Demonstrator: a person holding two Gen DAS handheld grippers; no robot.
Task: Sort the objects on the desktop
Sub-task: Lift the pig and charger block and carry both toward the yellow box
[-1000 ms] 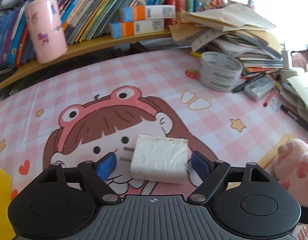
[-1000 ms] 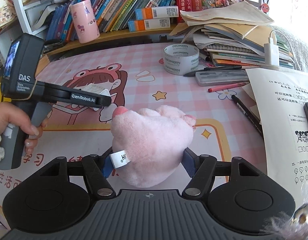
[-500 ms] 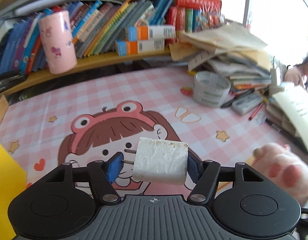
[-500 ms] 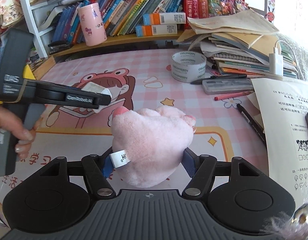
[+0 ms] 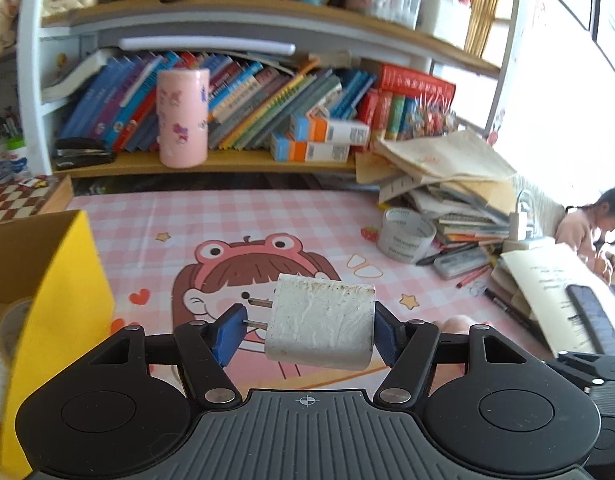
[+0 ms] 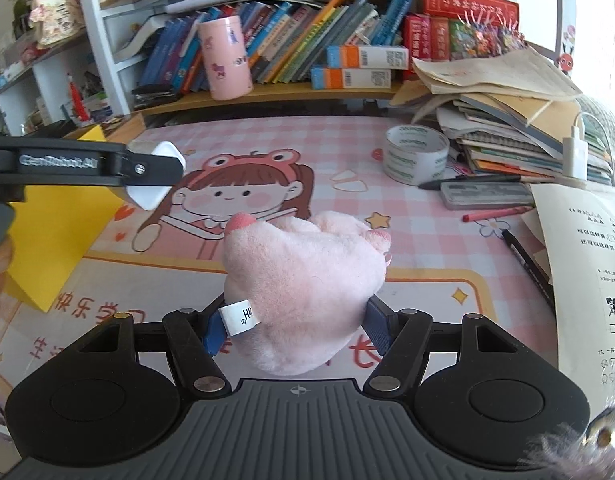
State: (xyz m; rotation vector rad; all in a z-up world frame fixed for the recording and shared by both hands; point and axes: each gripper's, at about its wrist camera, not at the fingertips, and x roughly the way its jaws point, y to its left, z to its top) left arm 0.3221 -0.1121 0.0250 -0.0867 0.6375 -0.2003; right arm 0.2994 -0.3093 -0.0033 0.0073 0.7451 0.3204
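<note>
My left gripper is shut on a white plug adapter, its two metal prongs pointing at the left blue pad. The adapter hangs in the air above the pink cartoon desk mat. From the right wrist view the left gripper shows at the left with the adapter between its fingers, next to a yellow box. My right gripper is shut on a pink plush toy with a white label, held above the mat.
The yellow open box stands at the mat's left edge. A tape roll, pens, a pencil case and stacked books crowd the right. A pink cup stands on the shelf behind. A person sits far right.
The left gripper closed on the adapter, lifted it off the mat and carried it up and left toward the yellow box. The right gripper rose slightly, still holding the plush toy.
</note>
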